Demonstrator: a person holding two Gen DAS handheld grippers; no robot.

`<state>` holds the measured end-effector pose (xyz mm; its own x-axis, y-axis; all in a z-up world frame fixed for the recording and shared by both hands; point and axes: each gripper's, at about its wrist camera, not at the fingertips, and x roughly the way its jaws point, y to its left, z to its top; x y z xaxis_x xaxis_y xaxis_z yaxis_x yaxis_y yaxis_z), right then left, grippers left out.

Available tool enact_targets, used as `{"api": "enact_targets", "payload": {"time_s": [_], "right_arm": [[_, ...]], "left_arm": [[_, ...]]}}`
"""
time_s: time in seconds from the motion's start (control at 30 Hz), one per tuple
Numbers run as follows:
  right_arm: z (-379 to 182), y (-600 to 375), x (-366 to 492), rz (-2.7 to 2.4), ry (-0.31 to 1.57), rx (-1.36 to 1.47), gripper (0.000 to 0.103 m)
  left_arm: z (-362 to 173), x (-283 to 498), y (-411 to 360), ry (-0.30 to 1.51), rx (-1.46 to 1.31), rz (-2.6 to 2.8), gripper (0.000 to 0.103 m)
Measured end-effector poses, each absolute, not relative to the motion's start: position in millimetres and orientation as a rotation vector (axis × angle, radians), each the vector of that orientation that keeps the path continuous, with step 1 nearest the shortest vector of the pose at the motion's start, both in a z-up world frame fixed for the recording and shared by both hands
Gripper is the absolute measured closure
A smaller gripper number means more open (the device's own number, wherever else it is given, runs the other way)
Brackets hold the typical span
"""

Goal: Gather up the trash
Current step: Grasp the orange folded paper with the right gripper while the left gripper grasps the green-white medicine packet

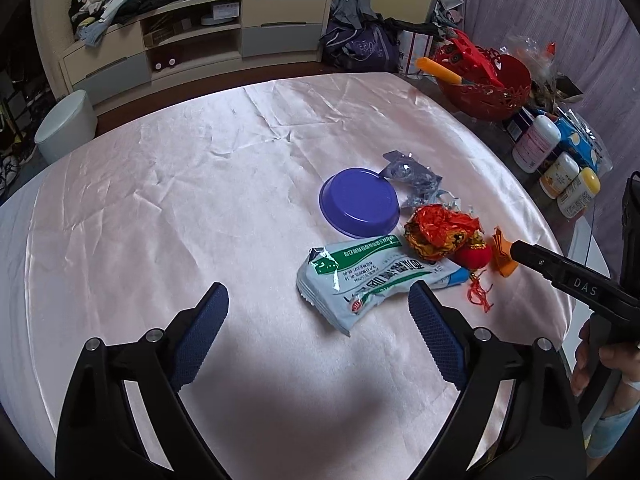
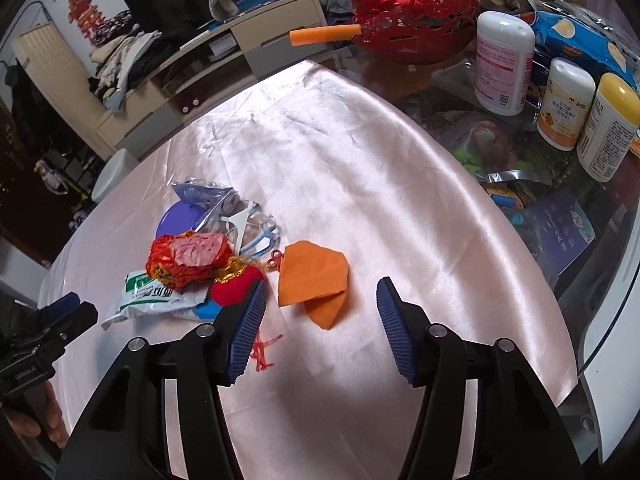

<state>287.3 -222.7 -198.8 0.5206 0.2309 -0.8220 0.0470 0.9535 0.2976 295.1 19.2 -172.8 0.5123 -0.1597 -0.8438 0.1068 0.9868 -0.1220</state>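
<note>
A pile of trash lies on the pink satin tablecloth (image 1: 200, 184). It holds a white and green plastic packet (image 1: 360, 280), a crumpled red-gold foil wrapper (image 1: 436, 232), a small red lantern charm (image 1: 474, 258) with a tassel, clear crumpled plastic (image 1: 412, 176) and folded orange paper (image 2: 312, 280). A purple dish (image 1: 360, 208) sits upside down beside them. My left gripper (image 1: 320, 320) is open and empty, just short of the packet. My right gripper (image 2: 320, 316) is open and empty, its jaws either side of the near end of the orange paper.
A red openwork basket (image 1: 486, 80) with an orange-handled tool stands at the table's far right. Several white bottles (image 2: 504, 64) and snack bags stand on the bare glass beside the cloth. A white stool (image 1: 66, 128) and a TV cabinet (image 1: 200, 36) are beyond the table.
</note>
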Motion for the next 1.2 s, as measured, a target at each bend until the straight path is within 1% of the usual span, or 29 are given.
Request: {"api": "enact_targets", "payload": {"time_s": [0.2, 0.27, 0.33, 0.37, 0.4, 0.47, 0.57, 0.6, 0.73, 0.9, 1.07, 1.2], "right_arm": [[-210.2, -222.0, 296.2, 0.118, 1.045, 0.305, 0.045], [-214.9, -218.8, 297.7, 0.130, 1.058, 0.305, 0.047], [-215.9, -214.3, 297.4, 0.130, 1.055, 0.282, 0.050], [-216.1, -212.5, 297.6, 0.134, 1.055, 0.275, 0.055], [-216.2, -210.6, 297.4, 0.139, 1.056, 0.271, 0.062], [-216.4, -206.6, 297.8, 0.145, 1.059, 0.252, 0.073], [-216.0, -202.0, 296.2, 0.152, 1.055, 0.221, 0.079], [-215.9, -201.1, 295.6, 0.157, 1.056, 0.217, 0.080], [-215.1, -198.7, 290.0, 0.152, 1.058, 0.191, 0.085], [-213.6, -199.3, 275.9, 0.138, 1.061, 0.166, 0.089], [-203.0, -199.0, 257.4, 0.142, 1.052, 0.153, 0.090], [-185.5, -199.2, 241.3, 0.142, 1.022, 0.143, 0.090]], "left_arm": [[-195.3, 315.1, 18.1, 1.075, -0.072, -0.164, 0.020], [-204.1, 319.0, 18.8, 1.097, -0.079, -0.169, 0.023], [-211.0, 321.2, 18.2, 1.115, -0.086, -0.180, 0.031], [-213.6, 321.0, 17.6, 1.122, -0.087, -0.186, 0.034], [-215.9, 320.6, 16.3, 1.130, -0.086, -0.191, 0.040], [-216.5, 318.4, 13.2, 1.120, -0.069, -0.193, 0.045], [-215.9, 314.8, 8.8, 1.112, -0.052, -0.201, 0.057], [-215.6, 313.5, 6.7, 1.112, -0.046, -0.208, 0.066], [-214.9, 306.4, -0.4, 1.109, -0.006, -0.206, 0.074], [-213.2, 292.0, -2.7, 1.111, 0.000, -0.214, 0.082], [-204.3, 272.5, 1.3, 1.102, -0.026, -0.217, 0.084], [-184.3, 252.1, 4.5, 1.067, -0.031, -0.211, 0.084]]}}
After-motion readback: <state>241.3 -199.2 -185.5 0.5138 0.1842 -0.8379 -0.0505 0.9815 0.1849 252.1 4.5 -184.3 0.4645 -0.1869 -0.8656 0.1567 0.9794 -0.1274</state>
